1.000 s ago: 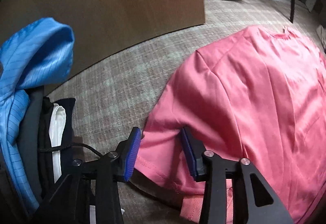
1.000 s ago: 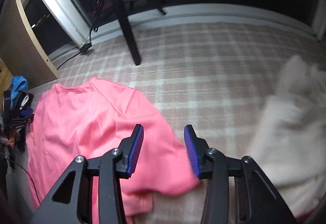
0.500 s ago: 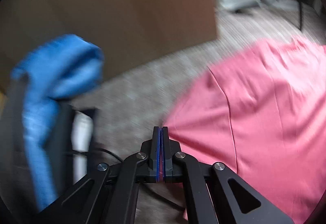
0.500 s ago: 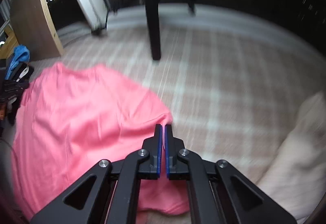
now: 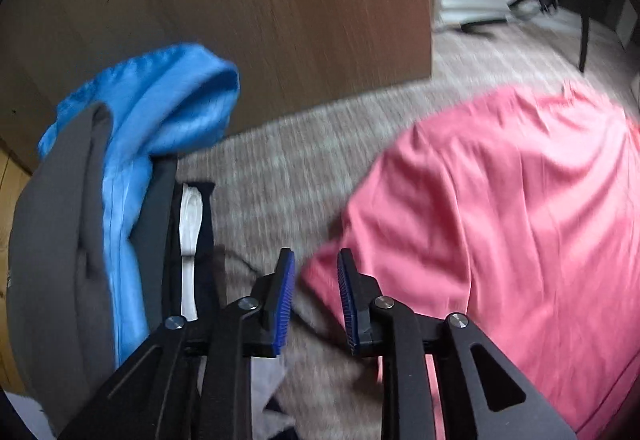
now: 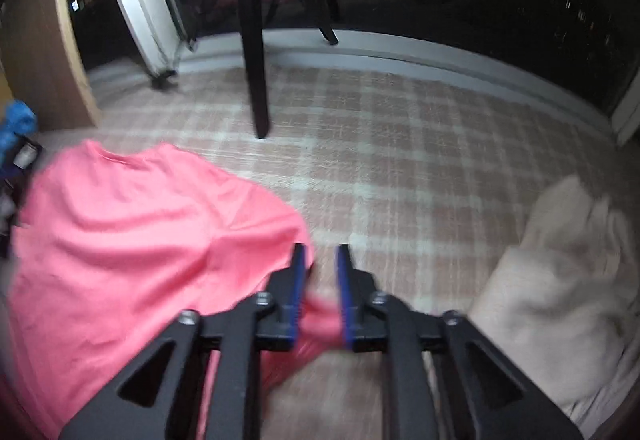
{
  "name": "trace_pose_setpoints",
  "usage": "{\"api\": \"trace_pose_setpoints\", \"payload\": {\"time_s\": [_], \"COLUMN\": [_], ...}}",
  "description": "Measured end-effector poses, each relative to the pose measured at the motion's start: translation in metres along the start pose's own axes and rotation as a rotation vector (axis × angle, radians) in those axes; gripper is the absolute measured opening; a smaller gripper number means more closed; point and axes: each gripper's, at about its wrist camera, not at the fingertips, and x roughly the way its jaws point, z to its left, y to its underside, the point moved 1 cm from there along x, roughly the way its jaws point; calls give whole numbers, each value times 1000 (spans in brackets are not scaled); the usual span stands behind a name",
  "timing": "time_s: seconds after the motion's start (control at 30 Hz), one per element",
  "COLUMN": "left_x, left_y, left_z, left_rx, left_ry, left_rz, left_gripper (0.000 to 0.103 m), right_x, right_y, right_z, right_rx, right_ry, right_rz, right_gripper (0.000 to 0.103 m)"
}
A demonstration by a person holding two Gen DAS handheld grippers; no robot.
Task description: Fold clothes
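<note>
A pink T-shirt (image 5: 500, 207) lies spread on the checked carpet, seen from both sides (image 6: 132, 240). My left gripper (image 5: 315, 260) hovers over the shirt's left edge. Its jaws are opening, and a corner of the pink cloth shows in the gap without the blue pads (image 5: 282, 300) pressing on it. My right gripper (image 6: 321, 252) hangs over the shirt's right corner, jaws also opening. A fold of pink cloth lies loose between its pads (image 6: 297, 288). Both views are blurred.
A pile of blue (image 5: 160, 111), grey and dark clothes lies left of the shirt, against a wooden panel (image 5: 240, 7). A cream blanket (image 6: 560, 280) lies at the right. A black chair leg (image 6: 256, 71) stands on the carpet beyond the shirt, before a dark window.
Both grippers closed on the shirt's edges half a second ago and have since parted again. The left one has lifted and drifted, so the blue pile sits nearer the middle.
</note>
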Motion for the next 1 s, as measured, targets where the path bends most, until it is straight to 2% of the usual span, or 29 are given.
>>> {"api": "trace_pose_setpoints", "payload": {"time_s": [0.03,0.1,0.17,0.27,0.37,0.5,0.67,0.7,0.73,0.77,0.8,0.83,0.9,0.97,1.0], "left_x": [2,7,9,12,17,22,21,20,19,16,13,10,2,-6,-14], "left_y": [9,10,9,12,19,25,29,30,31,32,32,33,33,33,33], "left_z": [8,0,-8,-15,-18,-23,-28,-29,-30,-30,-31,-32,-33,-34,-40], "left_rx": [12,35,43,40,78,100,108,111,113,114,115,116,114,113,116], "left_ry": [-1,4,5,9,-34,-45,-37,-38,-40,-36,-32,-31,-38,-45,-32], "left_rz": [11,32,34,47,84,102,108,108,108,106,103,100,90,79,66], "left_gripper": [22,23,24,24,24,24,24,23,22,23,23,24,24,24,23], "right_x": [-5,-13,-17,-22,-13,3,14,13,13,12,8,-2,-28,-45,-53], "right_y": [6,17,29,44,55,57,51,49,48,46,44,41,33,28,26], "right_z": [-2,-5,-6,-14,-14,-3,10,12,14,17,19,21,23,15,7], "right_rx": [12,34,51,103,149,127,68,61,53,46,34,8,-53,-50,-9], "right_ry": [-17,-45,-37,-84,-135,-115,-75,-80,-85,-90,-85,-46,77,107,72], "right_rz": [6,18,27,47,89,98,46,39,33,26,14,-16,-73,-90,-95], "right_gripper": [30,30,30,30,30,35,36,23,3,2,2,2,3,13,26]}}
